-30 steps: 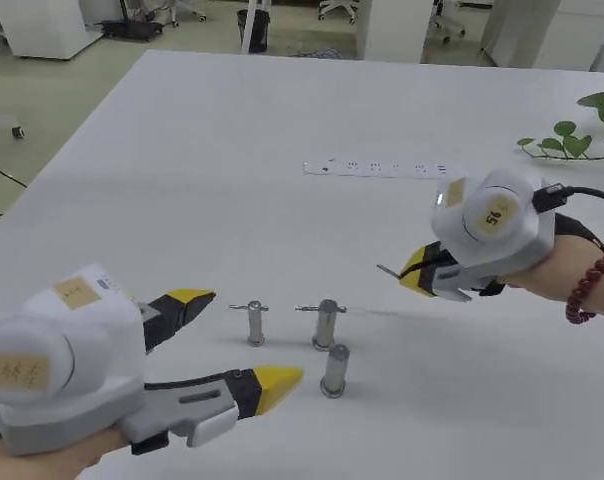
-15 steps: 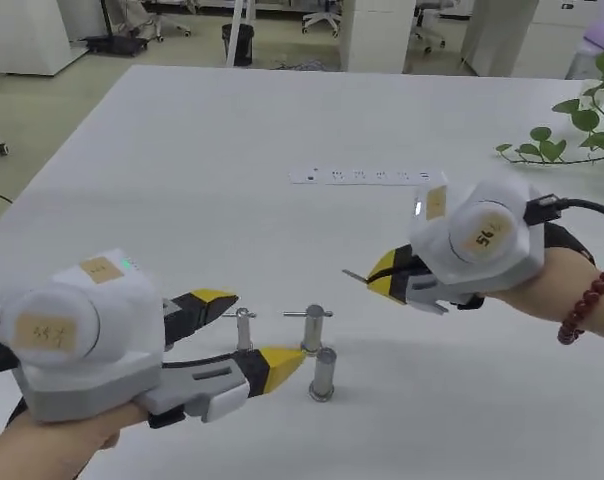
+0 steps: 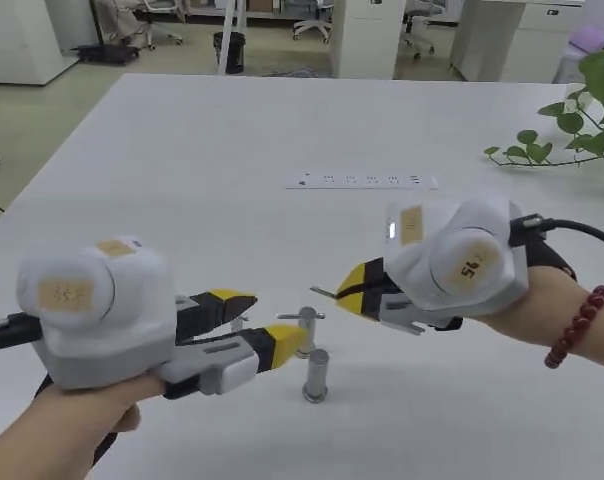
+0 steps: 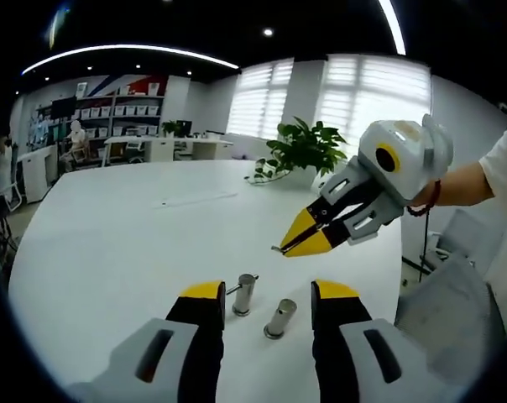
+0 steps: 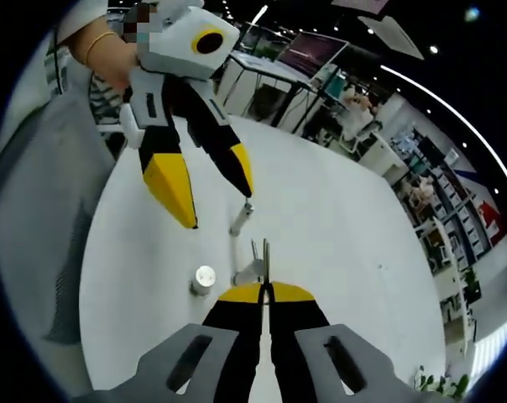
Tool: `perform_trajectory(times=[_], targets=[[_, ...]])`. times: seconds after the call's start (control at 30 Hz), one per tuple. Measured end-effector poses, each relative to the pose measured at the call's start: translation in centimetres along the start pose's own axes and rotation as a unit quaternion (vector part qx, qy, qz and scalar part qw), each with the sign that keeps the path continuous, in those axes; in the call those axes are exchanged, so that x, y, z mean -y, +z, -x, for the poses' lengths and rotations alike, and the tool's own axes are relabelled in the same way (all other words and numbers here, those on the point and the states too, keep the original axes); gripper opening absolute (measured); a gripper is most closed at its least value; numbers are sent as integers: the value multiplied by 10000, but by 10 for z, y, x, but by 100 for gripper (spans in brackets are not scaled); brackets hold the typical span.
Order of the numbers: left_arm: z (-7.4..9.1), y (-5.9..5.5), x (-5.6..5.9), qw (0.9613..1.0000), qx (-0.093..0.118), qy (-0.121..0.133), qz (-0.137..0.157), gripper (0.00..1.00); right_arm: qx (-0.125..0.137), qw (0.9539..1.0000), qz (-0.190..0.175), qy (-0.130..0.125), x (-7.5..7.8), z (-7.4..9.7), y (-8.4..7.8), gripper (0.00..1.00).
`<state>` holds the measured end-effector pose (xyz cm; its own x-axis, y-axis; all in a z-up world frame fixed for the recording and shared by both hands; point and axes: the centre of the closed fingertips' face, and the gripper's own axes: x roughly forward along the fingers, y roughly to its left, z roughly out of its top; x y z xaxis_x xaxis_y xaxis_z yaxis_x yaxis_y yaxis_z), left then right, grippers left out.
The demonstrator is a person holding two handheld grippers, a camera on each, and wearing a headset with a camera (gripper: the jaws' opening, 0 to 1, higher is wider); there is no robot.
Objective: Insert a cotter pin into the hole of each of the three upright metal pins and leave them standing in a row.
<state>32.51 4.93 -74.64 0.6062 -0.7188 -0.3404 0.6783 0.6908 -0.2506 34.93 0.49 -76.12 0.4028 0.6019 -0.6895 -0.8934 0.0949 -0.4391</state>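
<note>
Metal cotter pin [image 3: 323, 294] is clamped in the right tool [image 3: 346, 288], tips together, at 1 o'clock of the upright metal pins [image 3: 315, 374] on the table [image 3: 212, 180]; the left tool [image 3: 272, 318], jaws apart, sits at their 9 o'clock.

The metal pins [image 3: 315, 374] are silver, the table [image 3: 182, 150] white, and left claw [image 3: 266, 320] and right claw [image 3: 348, 290] black with yellow tips

Right gripper [image 3: 354, 290] brought leftward, its cotter pin [image 3: 324, 293] now near the middle metal pin [image 3: 306, 332] — well apart a second ago, left gripper [image 3: 270, 318] pushed forward, left metal pin [image 3: 240, 322] now half hidden behind its spread jaws — earlier in plain sight.
</note>
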Motion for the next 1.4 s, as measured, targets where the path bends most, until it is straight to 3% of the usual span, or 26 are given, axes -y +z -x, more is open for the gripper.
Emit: perform_trajectory(times=[0.33, 0.63, 1.23, 1.4], targets=[[-8, 6, 2, 9985, 86, -164, 518, 29, 105, 9995, 283, 32, -11, 0, 11, 2], [-12, 6, 5, 9971, 64, -280, 700, 16, 199, 9992, 313, 114, -17, 0, 19, 2], [-12, 6, 11, 9951, 82, -362, 914, 2, 366, 9988, 294, 164, -22, 2, 32, 2], [-10, 6, 12, 9932, 123, -391, 1088, 2, 368, 9987, 300, 168, -22, 2, 33, 2]])
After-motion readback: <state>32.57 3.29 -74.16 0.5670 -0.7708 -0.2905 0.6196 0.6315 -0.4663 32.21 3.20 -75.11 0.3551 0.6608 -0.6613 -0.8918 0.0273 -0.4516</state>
